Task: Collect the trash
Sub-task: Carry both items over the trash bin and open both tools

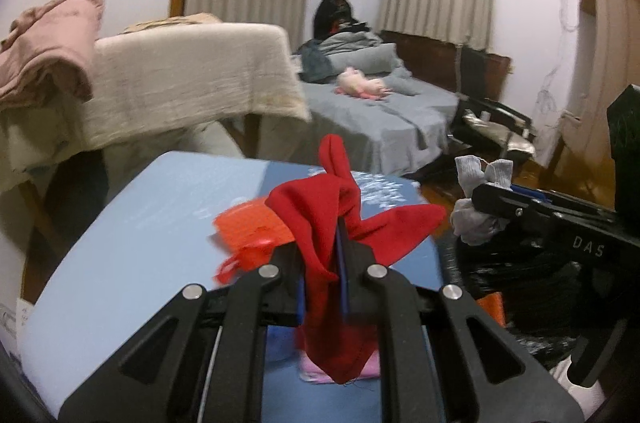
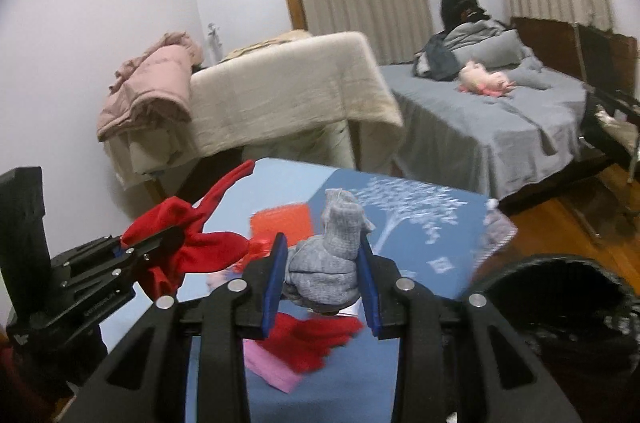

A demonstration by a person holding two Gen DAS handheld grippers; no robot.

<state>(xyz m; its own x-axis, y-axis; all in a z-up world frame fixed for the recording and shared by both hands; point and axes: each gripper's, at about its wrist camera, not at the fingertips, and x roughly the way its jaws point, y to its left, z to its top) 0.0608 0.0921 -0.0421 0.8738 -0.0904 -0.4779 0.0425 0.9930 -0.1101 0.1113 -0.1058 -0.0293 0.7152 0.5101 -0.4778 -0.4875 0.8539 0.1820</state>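
Note:
A red cloth [image 1: 320, 207] is pinched in my left gripper [image 1: 342, 235], which is shut on it, and its ends stick up and hang down above the blue table [image 1: 132, 235]. The right wrist view shows the same left gripper [image 2: 160, 239] and red cloth [image 2: 208, 247] at the left. My right gripper [image 2: 323, 263] is shut on a bunched grey sock [image 2: 340, 223], with both blue pads pressing its sides. From the left wrist view the grey sock [image 1: 476, 219] hangs over a black bin bag [image 1: 520, 283]. The black-lined bin [image 2: 560, 303] stands at the lower right.
On the blue table [image 2: 420, 207] lie an orange item [image 2: 280, 223], another red cloth [image 2: 312, 343] and a pink sheet [image 2: 272, 371]. Behind stand a cream-draped piece of furniture [image 2: 280, 91] with a pink jacket [image 2: 148, 83], and a grey bed [image 2: 500, 131]. Wooden floor shows at the right.

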